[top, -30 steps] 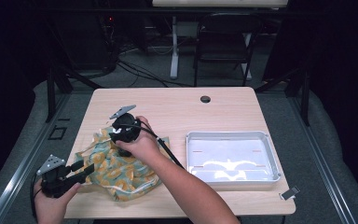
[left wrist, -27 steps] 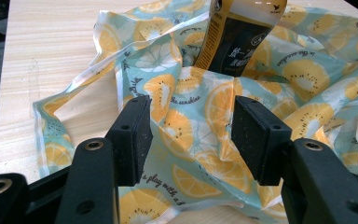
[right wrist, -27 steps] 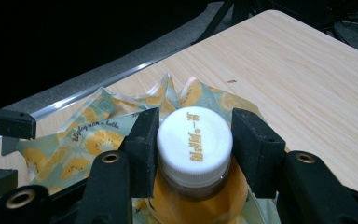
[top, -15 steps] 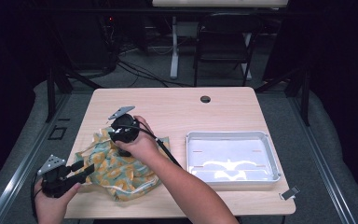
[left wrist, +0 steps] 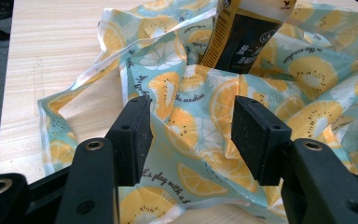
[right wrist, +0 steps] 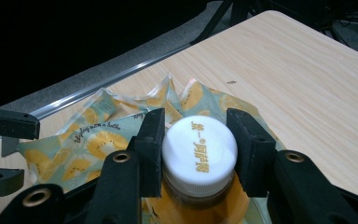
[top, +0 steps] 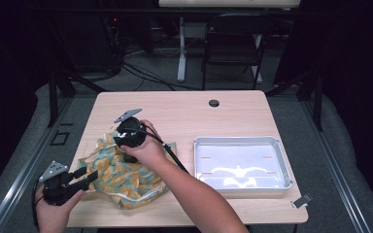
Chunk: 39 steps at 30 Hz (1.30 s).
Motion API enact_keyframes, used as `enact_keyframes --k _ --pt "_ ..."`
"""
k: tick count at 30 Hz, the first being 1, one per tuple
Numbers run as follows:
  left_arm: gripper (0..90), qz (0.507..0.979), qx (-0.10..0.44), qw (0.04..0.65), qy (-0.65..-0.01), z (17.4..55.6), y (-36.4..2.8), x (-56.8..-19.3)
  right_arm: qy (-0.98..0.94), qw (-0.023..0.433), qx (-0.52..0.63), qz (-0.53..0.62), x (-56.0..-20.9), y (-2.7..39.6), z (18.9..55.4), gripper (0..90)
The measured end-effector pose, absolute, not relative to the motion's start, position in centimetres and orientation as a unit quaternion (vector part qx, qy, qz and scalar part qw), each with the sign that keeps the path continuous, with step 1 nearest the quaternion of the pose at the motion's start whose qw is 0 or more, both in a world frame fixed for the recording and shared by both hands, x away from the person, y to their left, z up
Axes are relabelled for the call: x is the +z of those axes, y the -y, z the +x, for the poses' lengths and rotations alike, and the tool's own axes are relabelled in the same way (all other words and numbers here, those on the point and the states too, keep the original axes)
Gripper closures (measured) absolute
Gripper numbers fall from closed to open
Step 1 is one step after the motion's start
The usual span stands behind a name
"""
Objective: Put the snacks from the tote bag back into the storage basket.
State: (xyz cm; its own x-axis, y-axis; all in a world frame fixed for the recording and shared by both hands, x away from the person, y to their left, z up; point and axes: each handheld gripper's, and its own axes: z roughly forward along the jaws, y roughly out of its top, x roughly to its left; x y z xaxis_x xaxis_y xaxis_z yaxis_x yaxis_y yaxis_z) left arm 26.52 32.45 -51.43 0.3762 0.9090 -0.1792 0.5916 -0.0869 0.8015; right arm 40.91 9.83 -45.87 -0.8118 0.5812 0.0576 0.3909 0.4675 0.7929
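Upright, white-capped bottle [right wrist: 199,161] amid fruit-print cloth [left wrist: 205,116]

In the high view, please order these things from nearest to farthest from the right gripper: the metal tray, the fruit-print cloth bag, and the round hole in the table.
1. Fruit-print cloth bag: directly under the right gripper.
2. Metal tray: to its right, near the table's front edge.
3. Round hole: far side of the table, up and right. Close to the tray's near edge; ranking uncertain.

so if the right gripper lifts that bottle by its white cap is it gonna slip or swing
Probably some slip risk: the right gripper pinches only the smooth round white cap. The bottle looks tall and full of drink, so likely heavy enough to swing. The floppy fruit-print bag around it may drag along.
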Motion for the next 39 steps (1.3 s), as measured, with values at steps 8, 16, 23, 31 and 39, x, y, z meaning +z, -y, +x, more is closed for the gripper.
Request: enact_keyframes --k 8,16,23,31,39 --pt "48.1 0.712 0.188 0.425 -0.526 26.5 -32.4 -51.5 -0.852 0.107 0.424 0.288 -45.6 -9.9 40.9 58.7" --pt "48.2 0.714 0.187 0.422 -0.526 26.5 -32.4 -51.5 -0.847 0.111 0.435 0.286 -45.0 -9.7 40.7 58.8" --pt "48.2 0.714 0.187 0.424 -0.525 26.5 -32.4 -51.5 -0.847 0.12 0.437 0.278 -44.1 -9.8 40.4 58.8" --pt "48.3 0.713 0.187 0.424 -0.525 26.6 -32.4 -51.5 -0.85 0.121 0.435 0.271 -42.7 -10.0 40.0 58.8" --pt "48.4 0.714 0.187 0.423 -0.525 26.5 -32.4 -51.5 -0.851 0.123 0.434 0.269 -41.7 -9.8 39.9 58.8"
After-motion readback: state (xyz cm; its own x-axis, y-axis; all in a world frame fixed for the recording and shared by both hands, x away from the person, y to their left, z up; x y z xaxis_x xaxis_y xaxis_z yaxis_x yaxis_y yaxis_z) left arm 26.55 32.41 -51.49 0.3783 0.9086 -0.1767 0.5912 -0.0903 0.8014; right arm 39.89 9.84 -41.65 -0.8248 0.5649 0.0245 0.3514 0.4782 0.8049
